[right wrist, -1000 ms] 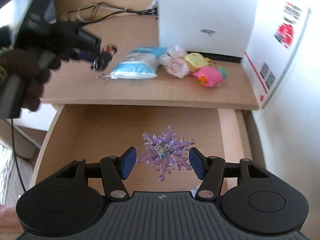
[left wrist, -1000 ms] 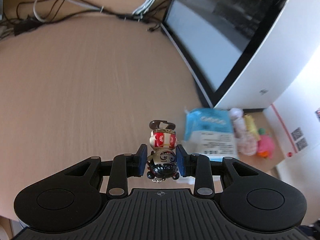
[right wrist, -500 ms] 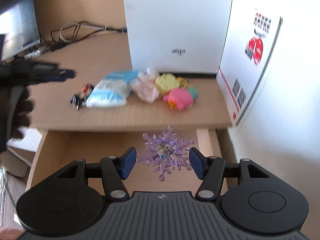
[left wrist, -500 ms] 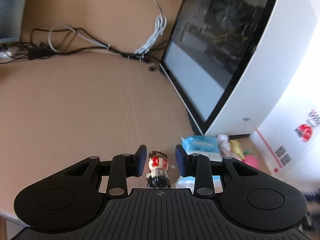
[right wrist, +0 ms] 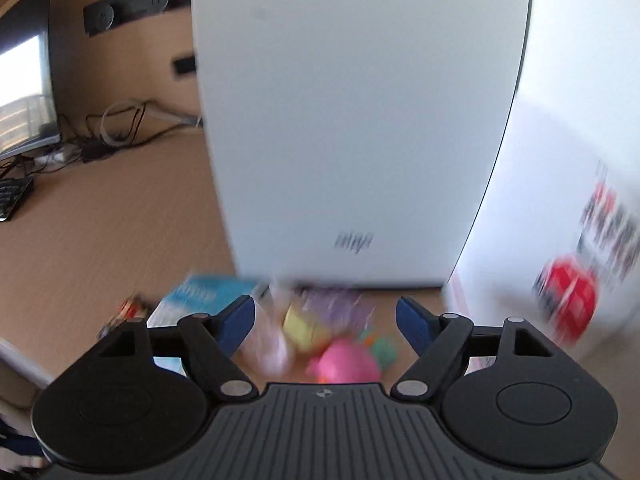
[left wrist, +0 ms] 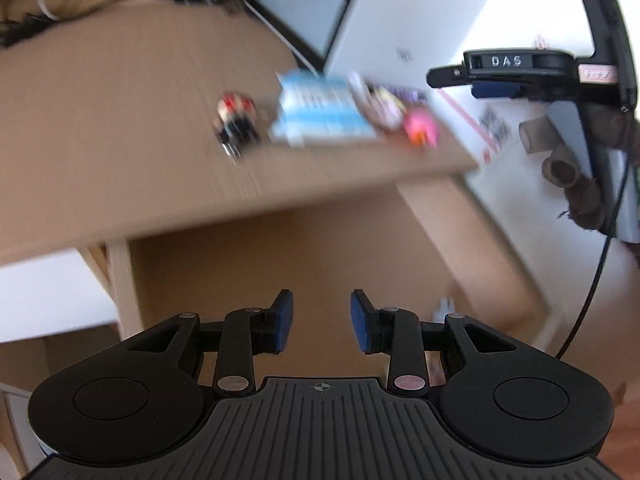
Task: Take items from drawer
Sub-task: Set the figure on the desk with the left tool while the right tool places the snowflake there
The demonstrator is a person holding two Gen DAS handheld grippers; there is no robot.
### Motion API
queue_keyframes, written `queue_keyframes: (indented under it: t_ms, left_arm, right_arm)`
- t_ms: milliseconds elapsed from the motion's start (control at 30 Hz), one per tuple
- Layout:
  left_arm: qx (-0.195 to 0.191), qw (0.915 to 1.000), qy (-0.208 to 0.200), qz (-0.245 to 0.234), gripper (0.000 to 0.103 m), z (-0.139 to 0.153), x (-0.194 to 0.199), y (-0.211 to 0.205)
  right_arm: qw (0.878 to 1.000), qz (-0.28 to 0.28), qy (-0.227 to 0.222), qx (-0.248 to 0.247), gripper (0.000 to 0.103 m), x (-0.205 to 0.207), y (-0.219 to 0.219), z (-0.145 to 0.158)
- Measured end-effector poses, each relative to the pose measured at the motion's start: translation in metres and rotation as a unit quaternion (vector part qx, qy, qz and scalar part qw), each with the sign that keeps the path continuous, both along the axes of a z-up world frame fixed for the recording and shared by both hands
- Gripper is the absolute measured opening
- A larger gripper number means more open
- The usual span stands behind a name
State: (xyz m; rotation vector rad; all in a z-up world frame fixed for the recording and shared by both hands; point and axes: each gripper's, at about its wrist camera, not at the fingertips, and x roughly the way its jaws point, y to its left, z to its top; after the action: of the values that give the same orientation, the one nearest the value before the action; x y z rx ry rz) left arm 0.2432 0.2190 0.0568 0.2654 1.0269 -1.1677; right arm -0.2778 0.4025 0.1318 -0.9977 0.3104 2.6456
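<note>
My left gripper (left wrist: 322, 300) hangs open and empty over the open wooden drawer (left wrist: 280, 256). The red-and-black figurine (left wrist: 236, 120) lies on the desk top (left wrist: 120, 120), left of a blue packet (left wrist: 320, 112). My right gripper (right wrist: 325, 302) is above the desk's right end, its jaws opening wide. The purple spiky star (right wrist: 344, 308) is blurred between and beyond the pads, free of them, on a pile with a yellow toy (right wrist: 300, 324) and a pink toy (right wrist: 348, 364). The left wrist view shows the right gripper (left wrist: 452, 78) from the side, held by a hand.
A tall white case (right wrist: 352, 120) stands right behind the toy pile, and a white box with red print (right wrist: 568, 300) is to its right. Cables (right wrist: 120, 128) and a monitor (right wrist: 24, 92) sit at the desk's back left. A small pale item (left wrist: 444, 308) lies in the drawer.
The left gripper let go of the figurine on the desk and drew back over the drawer. The right gripper carried the purple star from the drawer to the toy pile and spread its jaws.
</note>
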Motion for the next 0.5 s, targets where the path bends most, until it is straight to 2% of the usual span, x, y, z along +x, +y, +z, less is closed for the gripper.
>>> queue_keyframes:
  t_ms: [133, 267, 367, 500]
  left_arm:
    - [0.021, 0.9984, 0.021, -0.049, 0.034, -0.018, -0.014, -0.012]
    - [0.042, 0.9937, 0.036, -0.098, 0.034, -0.031, -0.027, -0.033]
    - [0.064, 0.9865, 0.041, -0.145, 0.034, -0.041, -0.039, -0.05]
    - [0.101, 0.9736, 0.03, -0.203, 0.035, -0.059, -0.058, -0.076]
  right_arm:
    - [0.999, 0.015, -0.043, -0.009, 0.079, 0.028, -0.017, -0.024]
    - [0.996, -0.001, -0.072, -0.059, 0.08, 0.066, -0.021, -0.04]
    - [0.993, -0.02, -0.076, -0.088, 0.084, 0.092, -0.022, -0.042]
    - [0.992, -0.039, -0.073, -0.091, 0.086, 0.113, -0.028, -0.04]
